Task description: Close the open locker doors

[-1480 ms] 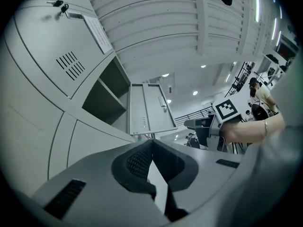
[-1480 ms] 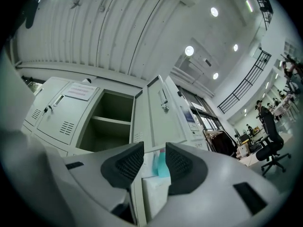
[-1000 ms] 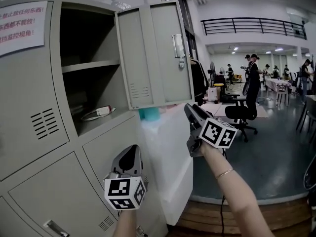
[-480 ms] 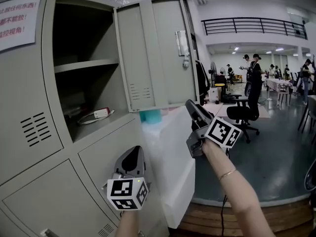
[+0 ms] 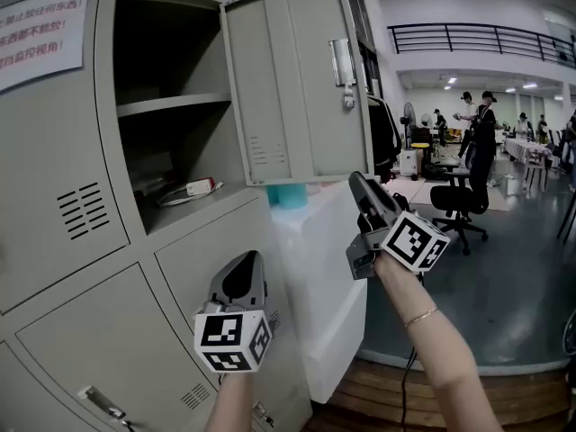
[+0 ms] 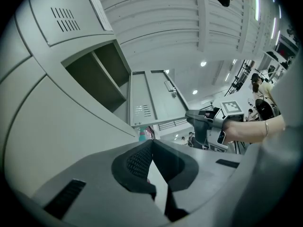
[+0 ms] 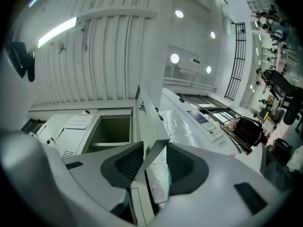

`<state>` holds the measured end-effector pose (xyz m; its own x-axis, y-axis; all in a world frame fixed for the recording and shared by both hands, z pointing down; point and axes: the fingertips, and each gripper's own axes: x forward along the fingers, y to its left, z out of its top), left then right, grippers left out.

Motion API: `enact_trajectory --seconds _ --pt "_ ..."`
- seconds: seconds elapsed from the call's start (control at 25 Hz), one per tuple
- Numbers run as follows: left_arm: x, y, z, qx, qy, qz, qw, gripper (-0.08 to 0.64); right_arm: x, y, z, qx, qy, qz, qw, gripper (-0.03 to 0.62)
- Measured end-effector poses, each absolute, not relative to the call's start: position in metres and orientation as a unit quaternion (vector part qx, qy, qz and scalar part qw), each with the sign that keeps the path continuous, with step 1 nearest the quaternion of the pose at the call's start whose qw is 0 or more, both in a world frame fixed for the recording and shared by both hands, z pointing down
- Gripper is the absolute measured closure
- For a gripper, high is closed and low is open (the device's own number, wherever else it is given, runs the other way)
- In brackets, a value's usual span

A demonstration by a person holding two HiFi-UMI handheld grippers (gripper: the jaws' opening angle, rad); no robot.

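The grey locker's upper compartment [image 5: 171,106] stands open, and its door [image 5: 297,88] is swung out to the right. My right gripper [image 5: 357,183] reaches up to the door's lower right corner. In the right gripper view the door's [image 7: 142,122] bottom corner sits between the jaws of the right gripper [image 7: 150,148]. The jaws are closing, with a gap still showing beside the right pad. My left gripper [image 5: 245,264] hangs lower, in front of a closed lower locker door [image 5: 216,250], its tips together and empty. The left gripper view shows the left gripper [image 6: 152,143], the door [image 6: 151,96] and the right gripper [image 6: 203,124].
A shelf [image 5: 171,104] divides the open compartment, and a small white-red item with a cable [image 5: 189,190] lies on its floor. A latch [image 5: 342,66] sits on the door. A white wrapped cabinet [image 5: 328,277] stands right of the lockers. People and an office chair [image 5: 454,205] are further off.
My right gripper has risen slightly to the door's lower corner. The door's swing looks unchanged. The left gripper has stayed about where it was.
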<state>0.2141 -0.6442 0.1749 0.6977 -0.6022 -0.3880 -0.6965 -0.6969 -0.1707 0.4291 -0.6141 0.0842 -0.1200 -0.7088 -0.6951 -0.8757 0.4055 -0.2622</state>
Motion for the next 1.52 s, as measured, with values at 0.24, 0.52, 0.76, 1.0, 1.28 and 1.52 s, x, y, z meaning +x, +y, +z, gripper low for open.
enact_trajectory --seconds 0.24,0.52,0.76,1.0,1.28,1.52 --pt "0.199 -0.613 0.17 -0.898 0.381 0.157 0.157 0.54 0.403 -0.589 0.089 -0.523 0.761 0.13 0.361 0.471" --pt "0.182 -0.572 0.177 -0.889 0.403 0.151 0.155 0.541 0.368 -0.559 0.091 -0.518 0.779 0.156 0.317 0.5" --pt "0.157 -0.543 0.179 -0.877 0.43 0.152 0.15 0.54 0.331 -0.539 0.092 -0.51 0.797 0.17 0.274 0.483" --pt "0.124 -0.521 0.179 -0.858 0.467 0.142 0.157 0.54 0.293 -0.53 0.09 -0.482 0.816 0.18 0.263 0.457" --pt "0.085 -0.513 0.176 -0.84 0.5 0.138 0.158 0.541 0.239 -0.527 0.089 -0.44 0.839 0.199 0.248 0.445" --pt "0.052 -0.516 0.171 -0.829 0.518 0.134 0.163 0.541 0.195 -0.532 0.089 -0.41 0.854 0.203 0.25 0.433"
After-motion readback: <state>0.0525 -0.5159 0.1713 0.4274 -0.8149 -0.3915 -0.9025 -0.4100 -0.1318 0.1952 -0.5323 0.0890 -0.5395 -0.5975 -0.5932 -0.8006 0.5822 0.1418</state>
